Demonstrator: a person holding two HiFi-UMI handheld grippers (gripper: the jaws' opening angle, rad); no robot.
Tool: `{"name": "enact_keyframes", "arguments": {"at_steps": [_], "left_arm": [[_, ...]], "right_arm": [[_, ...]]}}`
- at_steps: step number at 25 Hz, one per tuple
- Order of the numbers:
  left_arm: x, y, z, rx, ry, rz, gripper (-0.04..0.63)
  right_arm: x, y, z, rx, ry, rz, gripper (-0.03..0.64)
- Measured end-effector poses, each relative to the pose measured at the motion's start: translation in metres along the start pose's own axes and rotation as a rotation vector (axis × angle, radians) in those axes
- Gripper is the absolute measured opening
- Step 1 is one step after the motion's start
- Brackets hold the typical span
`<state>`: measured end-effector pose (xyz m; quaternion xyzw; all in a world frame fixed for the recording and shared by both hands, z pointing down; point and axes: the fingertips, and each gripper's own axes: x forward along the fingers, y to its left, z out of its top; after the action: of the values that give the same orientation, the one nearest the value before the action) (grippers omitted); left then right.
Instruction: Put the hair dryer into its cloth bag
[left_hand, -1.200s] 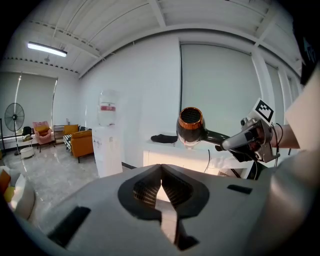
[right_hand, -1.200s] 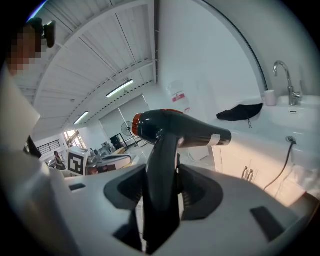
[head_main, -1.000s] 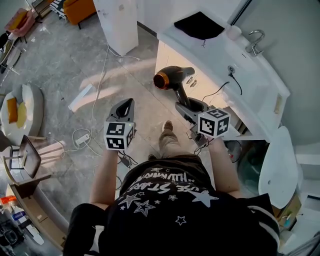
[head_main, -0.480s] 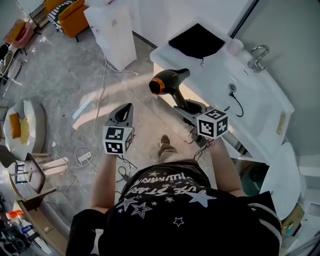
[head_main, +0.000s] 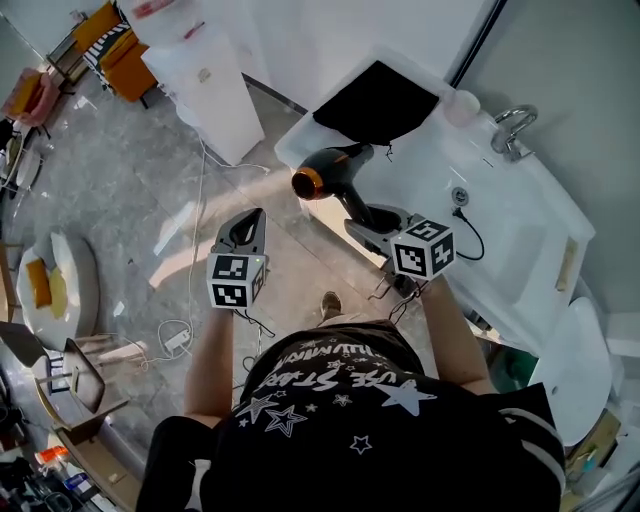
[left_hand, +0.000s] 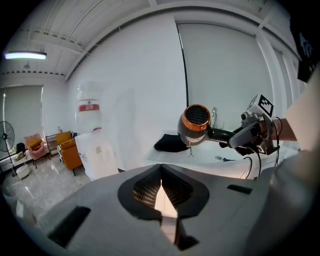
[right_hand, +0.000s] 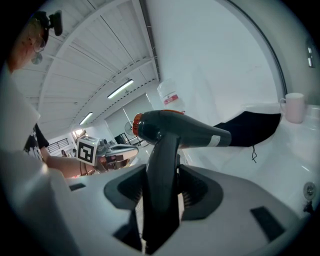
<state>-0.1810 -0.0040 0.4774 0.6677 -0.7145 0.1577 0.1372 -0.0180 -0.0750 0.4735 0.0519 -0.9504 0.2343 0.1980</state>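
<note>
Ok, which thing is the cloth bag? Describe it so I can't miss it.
Find the long white sink counter along the wall. At its far end, past the tap and the pale mug, lies a flat black cloth bag. It is the only dark, soft thing lying on the white top.

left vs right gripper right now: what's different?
Jaws: the left gripper is shut, while the right gripper stands wide.
Load: the left gripper holds nothing; the right gripper clamps the hair dryer by its handle.
Place: the left gripper is over the floor, the right gripper at the white counter's edge.
Shared: both point toward the black cloth bag.
</note>
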Motion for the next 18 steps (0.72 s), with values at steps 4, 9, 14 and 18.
{"name": "enact_keyframes", "arguments": {"at_steps": [4, 9, 14, 18], "left_arm": [[0.026, 0.006, 0.01, 0.012, 0.014, 0.017, 0.011], [0.047, 0.002, 0.019, 0.059, 0.035, -0.017, 0.011], [0.069, 0.001, 0.031, 0.097, 0.043, -0.055, 0.011], [0.096, -0.001, 0.036, 0.174, 0.065, -0.099, 0.011]], "right_arm": [[-0.002, -0.019, 0.005, 0.014, -0.008, 0.012, 0.195], [-0.014, -0.03, 0.001, 0.034, -0.011, 0.005, 0.195], [-0.022, -0.034, 0.0, 0.069, -0.032, 0.018, 0.195], [-0.025, -0.034, -0.002, 0.084, -0.04, 0.037, 0.195]]}}
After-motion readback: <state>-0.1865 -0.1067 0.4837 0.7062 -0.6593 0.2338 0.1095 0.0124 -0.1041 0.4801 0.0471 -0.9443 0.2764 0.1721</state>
